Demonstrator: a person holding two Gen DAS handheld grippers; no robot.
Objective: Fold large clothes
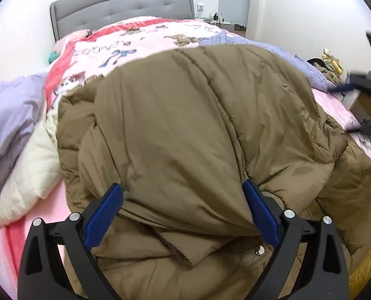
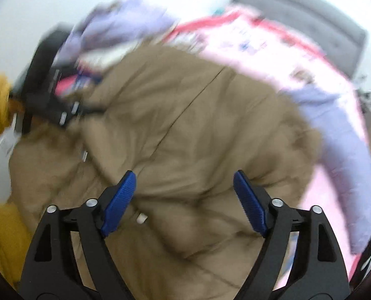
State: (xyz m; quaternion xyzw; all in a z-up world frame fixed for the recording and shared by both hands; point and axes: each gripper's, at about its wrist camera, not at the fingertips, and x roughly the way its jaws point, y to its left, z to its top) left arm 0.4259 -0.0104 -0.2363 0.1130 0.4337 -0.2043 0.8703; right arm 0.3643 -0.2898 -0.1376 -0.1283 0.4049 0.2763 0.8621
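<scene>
The brown padded coat (image 1: 198,125) is lying bunched across the bed (image 1: 140,37). The left gripper (image 1: 183,197) is spreading wide around a thick fold, apparently not clamping it. The right gripper (image 2: 184,187) is hovering open above. Risk: slippery bulk sliding free, undoing folds. No containers are showing.

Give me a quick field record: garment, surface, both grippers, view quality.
garment: brown puffer coat, bunched on the bed
surface: pink printed bedspread
left gripper: open, a fold of coat between its fingers
right gripper: open, over the coat, not gripping
nearby: lilac duvet, cream pillow
view quality: left sharp, right motion-blurred
</scene>
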